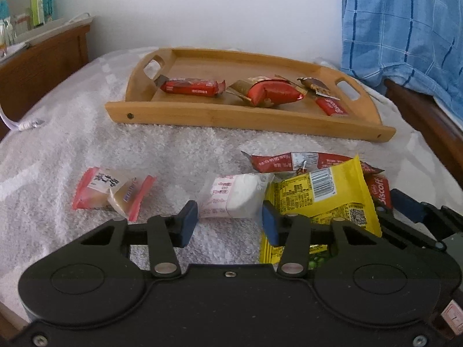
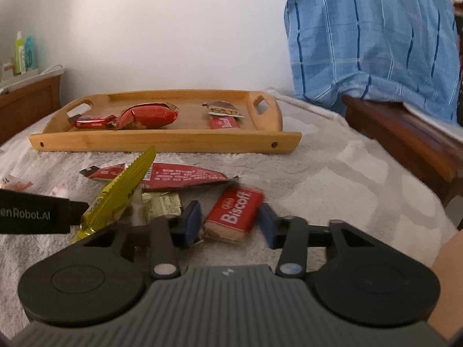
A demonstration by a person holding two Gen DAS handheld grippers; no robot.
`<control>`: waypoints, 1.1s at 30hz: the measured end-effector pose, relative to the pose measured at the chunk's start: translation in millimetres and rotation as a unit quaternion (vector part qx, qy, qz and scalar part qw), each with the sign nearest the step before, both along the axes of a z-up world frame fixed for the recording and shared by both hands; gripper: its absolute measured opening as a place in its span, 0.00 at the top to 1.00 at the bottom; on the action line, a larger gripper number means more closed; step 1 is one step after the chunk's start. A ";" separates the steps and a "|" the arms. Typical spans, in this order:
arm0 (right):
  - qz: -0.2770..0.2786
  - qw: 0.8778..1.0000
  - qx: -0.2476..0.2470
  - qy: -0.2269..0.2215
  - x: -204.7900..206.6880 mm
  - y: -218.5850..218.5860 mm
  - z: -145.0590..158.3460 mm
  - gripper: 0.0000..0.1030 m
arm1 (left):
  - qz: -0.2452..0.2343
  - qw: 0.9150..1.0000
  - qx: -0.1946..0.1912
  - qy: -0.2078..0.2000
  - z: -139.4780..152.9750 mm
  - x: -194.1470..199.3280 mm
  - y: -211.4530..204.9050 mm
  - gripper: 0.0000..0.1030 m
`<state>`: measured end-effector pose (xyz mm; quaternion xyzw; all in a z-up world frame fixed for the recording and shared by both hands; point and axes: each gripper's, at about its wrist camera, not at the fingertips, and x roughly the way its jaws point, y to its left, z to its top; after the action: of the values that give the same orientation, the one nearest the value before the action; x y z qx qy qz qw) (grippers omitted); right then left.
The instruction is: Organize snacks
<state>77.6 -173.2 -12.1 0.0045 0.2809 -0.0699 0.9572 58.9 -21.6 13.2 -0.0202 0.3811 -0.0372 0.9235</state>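
Left wrist: left gripper jaws apart, nothing between them, white wrapped snack just ahead, yellow packet touching its right finger. Bamboo tray beyond holds red snacks.

Right wrist: right gripper jaws apart around Biscoff packet, not clamped; packet sits near side of tray.
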 end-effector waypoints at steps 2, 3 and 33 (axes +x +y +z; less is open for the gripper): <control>-0.003 1.000 0.010 -0.004 -0.6 -2.6 1.5 0.59 | 0.000 1.000 0.000 -0.002 1.3 -0.9 -0.5 0.57; -0.006 1.000 0.014 -0.006 -1.0 -4.3 2.4 0.60 | -0.001 1.000 0.001 -0.004 2.3 -1.4 -0.6 0.58; -0.032 0.999 0.012 -0.009 8.2 -9.9 -3.5 0.31 | -0.002 0.998 -0.053 -0.018 9.3 23.2 1.0 0.15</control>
<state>85.8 -183.1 -15.6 0.0254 0.2726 -0.0969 0.9569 82.0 -20.6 22.4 -0.0673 0.3619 -0.0594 0.9279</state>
